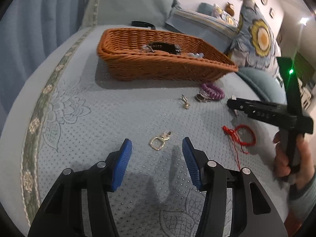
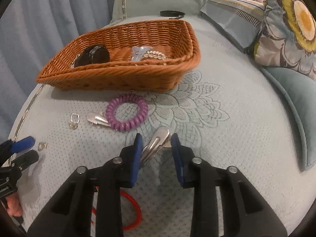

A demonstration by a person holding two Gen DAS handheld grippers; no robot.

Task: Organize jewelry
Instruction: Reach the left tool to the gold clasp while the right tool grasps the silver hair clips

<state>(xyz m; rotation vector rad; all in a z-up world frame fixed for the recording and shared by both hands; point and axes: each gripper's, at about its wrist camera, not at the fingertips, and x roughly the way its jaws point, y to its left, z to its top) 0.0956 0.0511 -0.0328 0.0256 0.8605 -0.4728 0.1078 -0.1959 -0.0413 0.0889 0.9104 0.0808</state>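
Observation:
A brown wicker basket [image 1: 158,67] [image 2: 110,77] sits on the blue bedspread and holds a black item [image 2: 92,55], a blue clip and a bead bracelet. My left gripper [image 1: 157,146] is open, with a silver square pendant [image 1: 159,141] lying between its fingertips. My right gripper [image 2: 157,142] is open around a silver hair clip [image 2: 156,144], which lies on the cover; the jaws do not touch it. It shows at the right in the left wrist view [image 1: 256,110]. A purple coil hair tie [image 2: 127,111] [image 1: 213,90], more silver clips [image 2: 97,119], a small earring [image 2: 74,119] [image 1: 185,101] and a red string bracelet [image 1: 242,136] [image 2: 131,211] lie nearby.
Floral pillows [image 1: 254,39] [image 2: 292,25] and a teal cushion [image 2: 294,102] lie to the right. A blue curtain [image 2: 49,15] hangs at left. A black band [image 2: 171,13] lies behind the basket.

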